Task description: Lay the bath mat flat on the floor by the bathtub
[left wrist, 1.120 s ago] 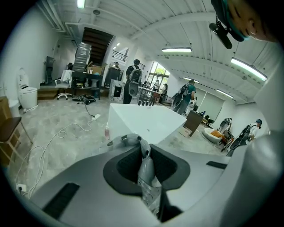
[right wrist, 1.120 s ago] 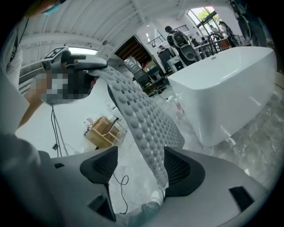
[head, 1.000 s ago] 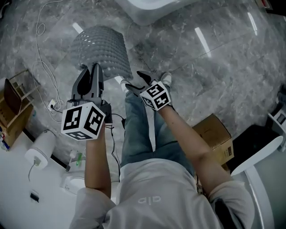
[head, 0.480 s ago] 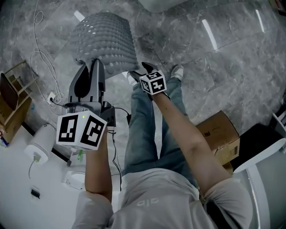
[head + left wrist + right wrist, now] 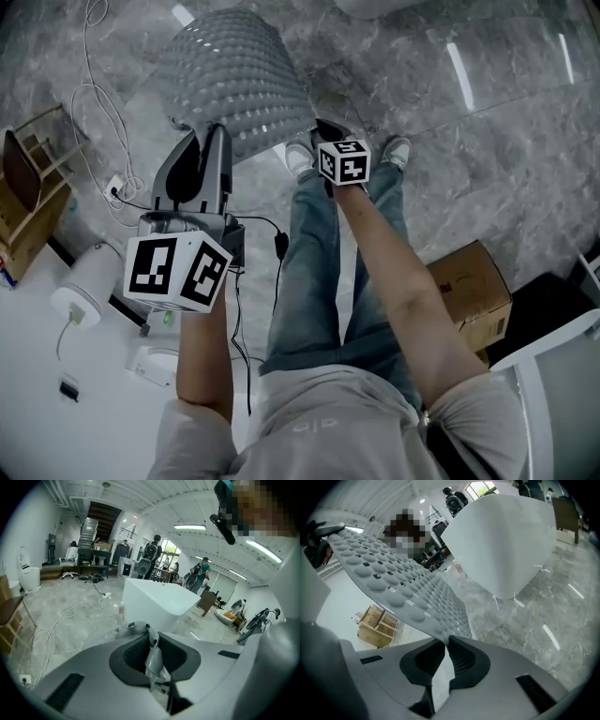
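The grey bath mat, studded with bumps and holes, hangs above the marble floor in front of the person's feet. My left gripper is shut on its near edge; in the left gripper view a grey fold of the mat is pinched between the pads. My right gripper has just been closing and now pinches the mat's near right corner, with the mat spreading up and left from its jaws. The white bathtub stands just beyond, also seen ahead in the left gripper view.
The person's shoes stand just under the mat's near edge. A cardboard box sits at the right, a wooden rack at the left. A white cable and a power strip lie on the floor at the left.
Both grippers have sunk toward the floor with the mat. The right gripper, open beside the mat's corner before, has closed on that corner.
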### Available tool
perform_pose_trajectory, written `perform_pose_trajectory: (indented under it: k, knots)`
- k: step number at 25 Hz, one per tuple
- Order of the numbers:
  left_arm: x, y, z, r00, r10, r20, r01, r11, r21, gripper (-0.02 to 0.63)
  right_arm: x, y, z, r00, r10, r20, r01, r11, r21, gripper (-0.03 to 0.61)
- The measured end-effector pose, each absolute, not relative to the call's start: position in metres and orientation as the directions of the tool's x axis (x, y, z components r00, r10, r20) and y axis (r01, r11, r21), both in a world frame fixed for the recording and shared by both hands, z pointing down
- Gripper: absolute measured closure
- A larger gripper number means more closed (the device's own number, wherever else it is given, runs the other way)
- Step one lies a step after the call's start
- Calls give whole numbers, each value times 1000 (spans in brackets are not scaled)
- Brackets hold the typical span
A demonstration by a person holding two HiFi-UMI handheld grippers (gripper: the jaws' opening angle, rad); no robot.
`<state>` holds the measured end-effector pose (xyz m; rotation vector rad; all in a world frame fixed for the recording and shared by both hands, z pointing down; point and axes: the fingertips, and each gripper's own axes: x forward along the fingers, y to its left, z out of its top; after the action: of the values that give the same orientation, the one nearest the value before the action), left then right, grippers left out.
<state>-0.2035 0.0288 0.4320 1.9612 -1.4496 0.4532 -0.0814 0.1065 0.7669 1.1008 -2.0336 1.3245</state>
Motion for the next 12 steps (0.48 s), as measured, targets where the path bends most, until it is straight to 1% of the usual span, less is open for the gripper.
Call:
perform_pose_trajectory:
  k: [6, 9, 12]
  knots:
    - [-235, 28, 446, 310, -698, 646, -948, -181, 261, 558, -41, 73, 747, -460, -475, 750, -884, 171, -434, 537]
    - [-242, 23, 459, 314, -688, 654, -944, -154, 291, 558, -7, 47, 731, -395, -510, 764, -918, 199, -342, 537]
    - [-236, 15, 472, 338, -676, 655, -932, -144, 332, 555, 29, 23, 715, -340, -517, 786, -939, 241, -247, 537]
